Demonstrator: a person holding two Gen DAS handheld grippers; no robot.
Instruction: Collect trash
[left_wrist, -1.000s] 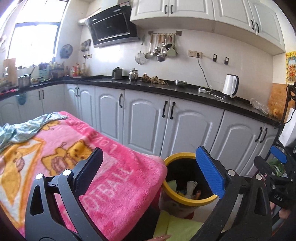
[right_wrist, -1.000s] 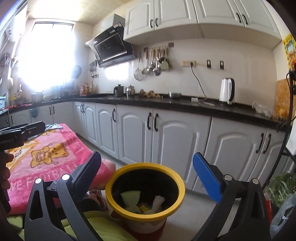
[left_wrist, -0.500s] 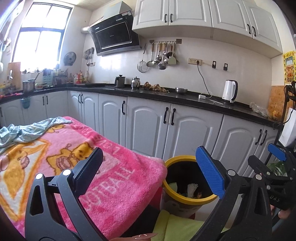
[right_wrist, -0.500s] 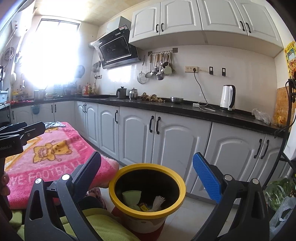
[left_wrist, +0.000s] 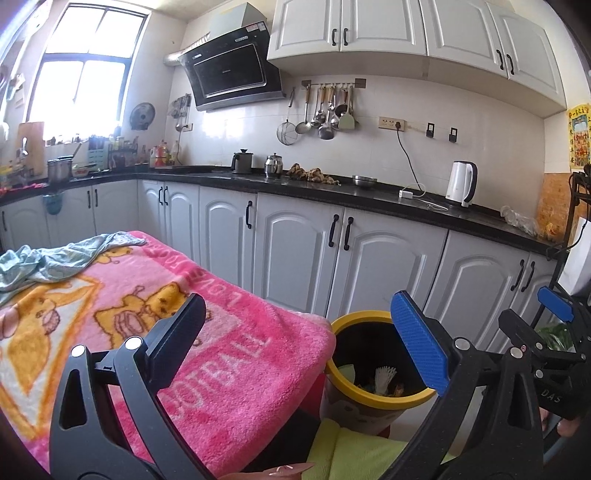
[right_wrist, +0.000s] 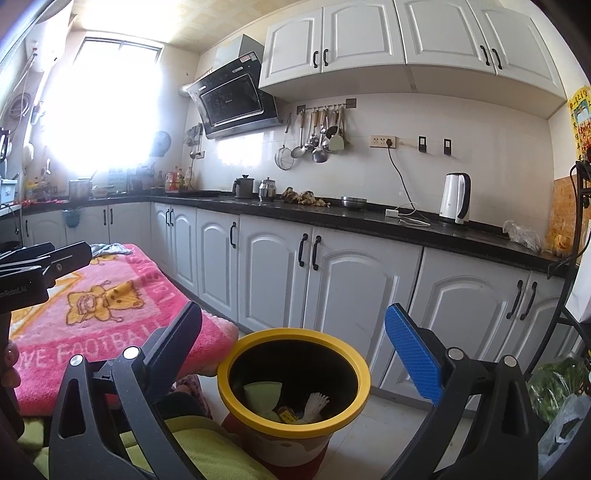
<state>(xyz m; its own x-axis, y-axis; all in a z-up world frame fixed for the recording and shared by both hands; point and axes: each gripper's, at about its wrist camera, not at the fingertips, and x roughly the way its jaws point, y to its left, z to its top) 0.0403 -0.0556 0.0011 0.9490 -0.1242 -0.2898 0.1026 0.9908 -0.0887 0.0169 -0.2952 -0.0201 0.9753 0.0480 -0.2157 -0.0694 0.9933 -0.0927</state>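
A yellow-rimmed trash bin (right_wrist: 354, 373) (left_wrist: 369, 317) stands on the floor beside the pink blanket. Inside lie a pale green wrapper (right_wrist: 262, 393), a white shuttlecock-like piece (right_wrist: 316, 402) (left_wrist: 384, 374) and small scraps. My right gripper (right_wrist: 295, 350) hangs open just above and in front of the bin, nothing between its fingers. My left gripper (left_wrist: 299, 339) is open too, over the blanket's corner, with the bin to its right. The right gripper also shows at the right edge of the left wrist view (left_wrist: 546, 332). The left gripper shows at the left edge of the right wrist view (right_wrist: 44, 266).
A pink cartoon blanket (left_wrist: 110, 314) covers a table, with a light blue cloth (left_wrist: 55, 258) at its far end. White cabinets (right_wrist: 332, 280) under a black counter (right_wrist: 369, 218) run behind the bin. A bag of greens (right_wrist: 557, 391) sits at right. A lime-green garment (left_wrist: 351, 454) lies below.
Both views have tilted upward a little, showing more of the upper cabinets. The bin sits slightly lower in both views. Both grippers stay open.
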